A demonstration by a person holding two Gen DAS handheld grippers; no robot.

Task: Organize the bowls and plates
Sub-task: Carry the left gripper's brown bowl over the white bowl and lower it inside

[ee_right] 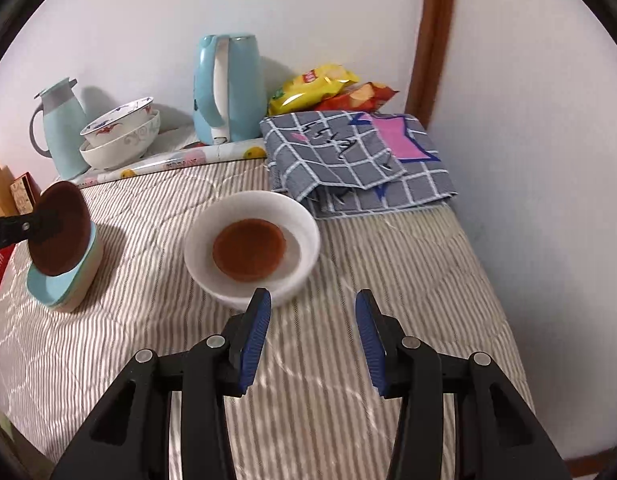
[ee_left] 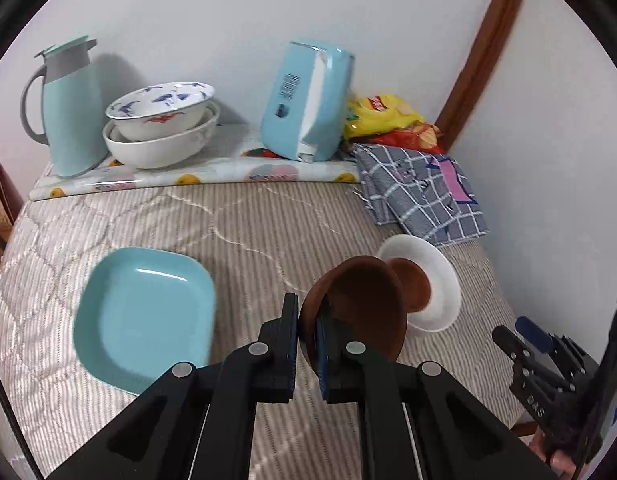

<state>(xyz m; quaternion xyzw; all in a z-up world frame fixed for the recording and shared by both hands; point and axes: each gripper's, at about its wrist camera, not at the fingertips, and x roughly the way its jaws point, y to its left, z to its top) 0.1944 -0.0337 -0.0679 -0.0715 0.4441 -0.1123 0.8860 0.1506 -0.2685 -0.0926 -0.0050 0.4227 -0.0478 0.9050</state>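
The left gripper (ee_left: 307, 330) is clamped on the rim of a round brown wooden plate (ee_left: 362, 308), held tilted above the square pale-blue plate (ee_left: 144, 316) on the striped quilt (ee_left: 236, 224). The right gripper (ee_right: 312, 340) hangs spread and empty, just beside the white ceramic bowl (ee_right: 300, 220) holding a smaller brown saucer (ee_right: 249, 255). Two patterned white bowls (ee_left: 160, 128) already sit nested at the back; the brown pieces seem left to sort.

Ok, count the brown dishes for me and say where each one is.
2. One round brown wooden dish is clamped by its rim in the left claw, held above the bed. The other brown dish sits inside the white ceramic bowl. Others may be hidden.
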